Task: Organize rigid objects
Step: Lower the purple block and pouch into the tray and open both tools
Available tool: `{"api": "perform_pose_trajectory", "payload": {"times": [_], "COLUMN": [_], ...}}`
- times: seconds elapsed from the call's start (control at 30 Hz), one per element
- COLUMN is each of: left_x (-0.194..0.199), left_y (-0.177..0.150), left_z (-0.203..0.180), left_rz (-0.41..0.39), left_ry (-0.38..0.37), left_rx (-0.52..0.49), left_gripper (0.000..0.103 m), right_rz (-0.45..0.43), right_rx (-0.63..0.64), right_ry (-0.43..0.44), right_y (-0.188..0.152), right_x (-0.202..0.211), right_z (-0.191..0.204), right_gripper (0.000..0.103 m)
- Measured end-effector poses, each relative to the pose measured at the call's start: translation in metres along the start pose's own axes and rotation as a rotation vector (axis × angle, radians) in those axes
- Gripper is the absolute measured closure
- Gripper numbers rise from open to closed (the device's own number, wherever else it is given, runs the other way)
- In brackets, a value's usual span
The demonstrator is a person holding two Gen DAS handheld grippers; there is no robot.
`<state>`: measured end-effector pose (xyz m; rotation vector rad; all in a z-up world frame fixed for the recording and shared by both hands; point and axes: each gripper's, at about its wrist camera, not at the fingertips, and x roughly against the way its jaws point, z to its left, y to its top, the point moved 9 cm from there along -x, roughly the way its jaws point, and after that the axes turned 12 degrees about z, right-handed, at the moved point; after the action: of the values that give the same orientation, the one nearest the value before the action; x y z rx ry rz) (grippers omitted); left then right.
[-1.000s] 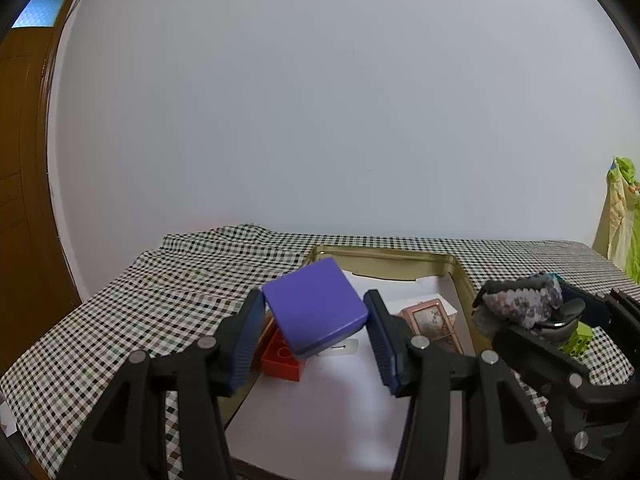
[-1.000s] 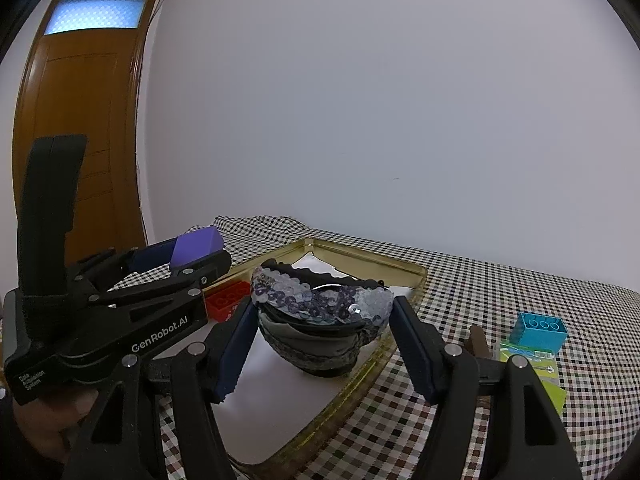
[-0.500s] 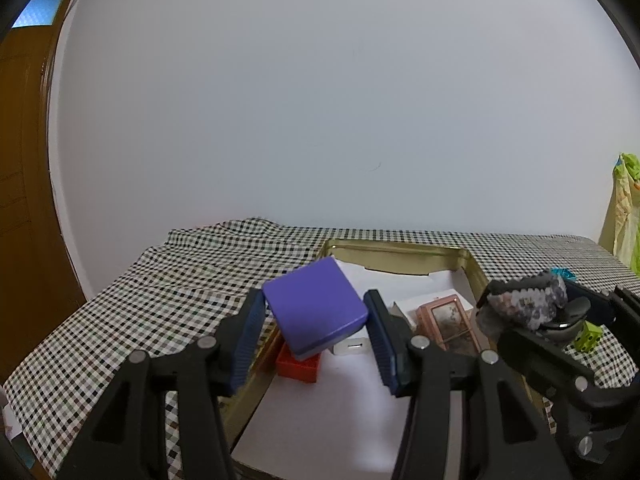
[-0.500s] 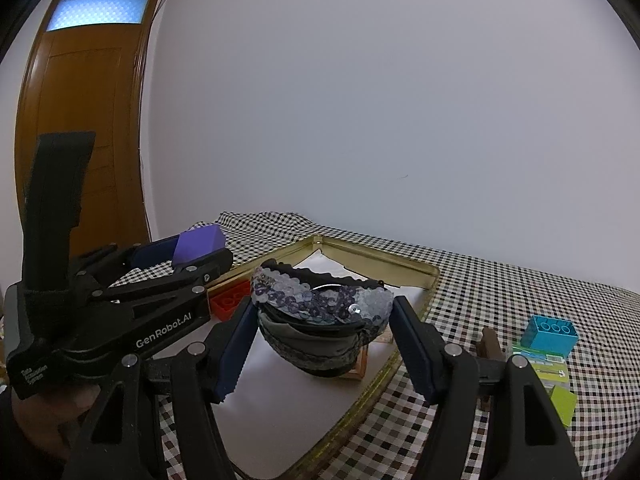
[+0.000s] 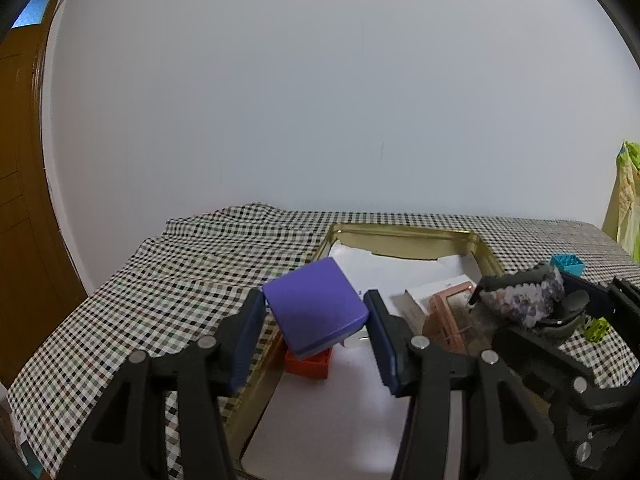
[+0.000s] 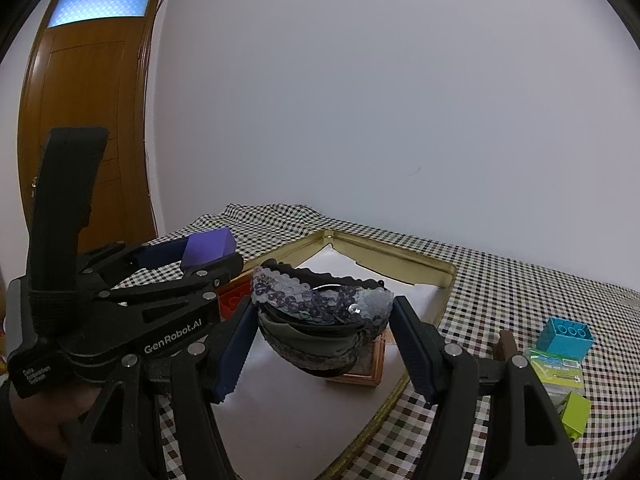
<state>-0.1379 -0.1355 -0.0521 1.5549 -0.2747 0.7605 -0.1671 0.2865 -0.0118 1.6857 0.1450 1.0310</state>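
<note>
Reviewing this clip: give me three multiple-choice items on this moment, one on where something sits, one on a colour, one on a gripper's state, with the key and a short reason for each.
1. Where is the red brick?
A. Inside the gold tray, near its left edge
B. On the checked cloth beside the teal block
C. Between the right gripper's fingers

2. What colour is the flat box in the left gripper?
A. Green
B. Purple
C. Orange

3. What is the right gripper doing?
A. Open with nothing between its fingers
B. Resting on the cloth
C. Shut on the sequined hair accessory

Key: 1 A, the brick lies on the tray's white liner by the left rim. 2 B, its top face is plainly purple. 3 C, both pads press the accessory's ends, above the tray.
</note>
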Motion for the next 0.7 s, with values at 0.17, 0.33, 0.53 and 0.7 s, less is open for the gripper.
{"api": "perform_pose_trajectory", "payload": {"times": [0.17,0.33,0.53,0.7], "left_x": [-0.008,-0.014,-0.02,-0.025], "left_y": [-0.012,-0.017,-0.022,-0.025], "left_z": [0.005,0.004,-0.001,-0.004], "left_rz": [0.022,0.041,0.076,0.119], "left_ry": [0.012,0.019,0.026,0.03], "left_rx": [-0.013,-0.029,-0.05,-0.081], "left_gripper": [0.052,0.052,0.052,0.052], "right_rz": [0.026,0.033,0.051,0.062], "right_rx": [-0.017,-0.014,-0.013,-0.011], "right_ry": [0.018,0.028,0.038,0.042], "right_y": [0.016,0.017,0.015,0.023], "right_x": [-0.013,-0.014,-0.026,-0.037], "right_z": [-0.01,-0.02,-0.039,-0.046], "right_gripper": [0.034,0.034,0.034,0.034]}}
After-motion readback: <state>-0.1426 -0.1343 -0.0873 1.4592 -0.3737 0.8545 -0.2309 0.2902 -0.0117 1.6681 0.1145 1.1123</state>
